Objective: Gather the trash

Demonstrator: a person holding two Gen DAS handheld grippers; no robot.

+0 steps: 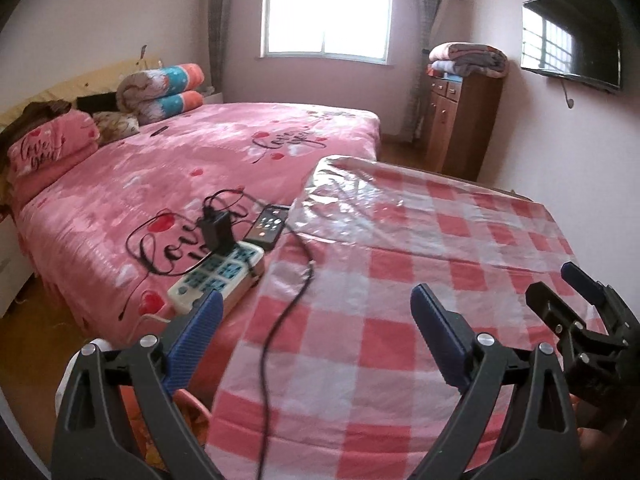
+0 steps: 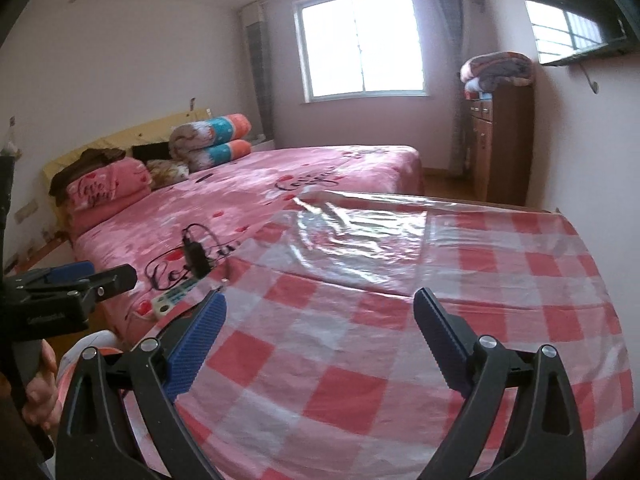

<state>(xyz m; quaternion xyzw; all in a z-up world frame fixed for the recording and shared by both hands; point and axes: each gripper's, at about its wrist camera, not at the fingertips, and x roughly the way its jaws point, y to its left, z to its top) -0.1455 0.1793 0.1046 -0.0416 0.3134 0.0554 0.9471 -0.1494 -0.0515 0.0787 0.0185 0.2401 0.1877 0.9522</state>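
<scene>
Both our grippers hang with jaws spread over the checked table, holding nothing.

Left wrist view: our left gripper (image 1: 316, 312) gapes wide above the red-and-white tablecloth (image 1: 400, 280), a black cable (image 1: 280, 320) trailing across it toward the power strip (image 1: 216, 276) and phone (image 1: 266, 226) on the pink bed (image 1: 180, 160); we can find no trash here. Right wrist view: our right gripper (image 2: 320, 312) is equally spread over the cloth, the left gripper at the frame's left edge, a hand (image 2: 40, 400) below it; again no trash that we can make out.
</scene>
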